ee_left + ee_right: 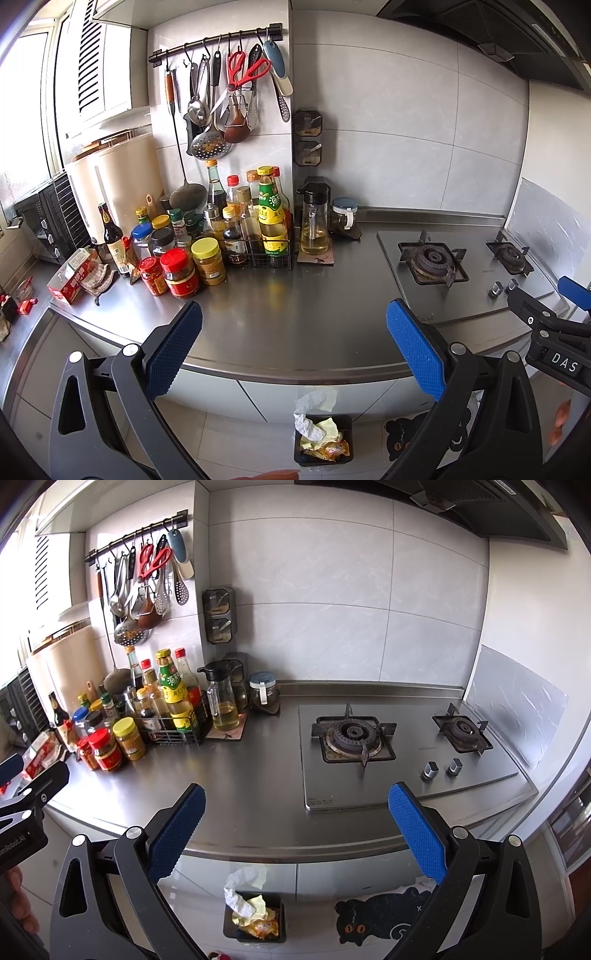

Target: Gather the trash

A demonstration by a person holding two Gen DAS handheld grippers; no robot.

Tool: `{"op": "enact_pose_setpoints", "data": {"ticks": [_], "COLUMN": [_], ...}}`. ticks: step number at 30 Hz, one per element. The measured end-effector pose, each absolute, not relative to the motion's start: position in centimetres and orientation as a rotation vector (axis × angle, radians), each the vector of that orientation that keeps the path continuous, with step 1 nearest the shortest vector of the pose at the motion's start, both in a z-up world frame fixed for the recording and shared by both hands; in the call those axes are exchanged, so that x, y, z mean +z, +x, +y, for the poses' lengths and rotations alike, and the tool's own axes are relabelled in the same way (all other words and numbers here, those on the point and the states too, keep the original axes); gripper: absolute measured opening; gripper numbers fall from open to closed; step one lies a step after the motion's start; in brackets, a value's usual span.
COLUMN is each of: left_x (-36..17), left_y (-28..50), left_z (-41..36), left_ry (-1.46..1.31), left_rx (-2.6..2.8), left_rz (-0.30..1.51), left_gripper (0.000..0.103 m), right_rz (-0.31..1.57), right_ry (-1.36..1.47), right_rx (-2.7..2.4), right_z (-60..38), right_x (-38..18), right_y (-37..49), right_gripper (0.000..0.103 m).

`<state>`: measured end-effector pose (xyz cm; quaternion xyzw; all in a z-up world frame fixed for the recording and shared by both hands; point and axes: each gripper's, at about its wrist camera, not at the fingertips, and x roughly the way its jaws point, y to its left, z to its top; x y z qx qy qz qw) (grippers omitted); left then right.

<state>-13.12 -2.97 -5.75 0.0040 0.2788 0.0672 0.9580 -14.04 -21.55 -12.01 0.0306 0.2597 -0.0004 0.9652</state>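
while crumpled trash [245,901] fills the floor bin [255,917], left gripper [293,345] and right gripper [297,829] hang spread, holding nothing.

Bin [255,919] on floor below counter [258,794] – trash [245,904] in it; bottles [159,701] left, stove [388,746] right.

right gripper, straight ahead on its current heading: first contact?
Likely the bare steel countertop, left of the gas stove. The right gripper is open and empty, with nothing standing between its fingers. Depth is unclear; the counter's front edge could come first.
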Motion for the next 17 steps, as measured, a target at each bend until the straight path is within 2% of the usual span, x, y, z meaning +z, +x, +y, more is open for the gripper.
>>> {"op": "enact_pose_setpoints", "data": {"ticks": [17], "left_x": [-5.8], "left_y": [-13.42], "left_z": [-3.0], "left_ry": [-0.019], "left_rx": [0.106], "left_rz": [0.566], "left_gripper": [0.095], "right_rz": [0.533], "right_ry": [0.073], "right_rx": [0.002], "right_z": [-22.02], "right_x": [-12.23], "right_y": [-13.84], "right_gripper": [0.1]}}
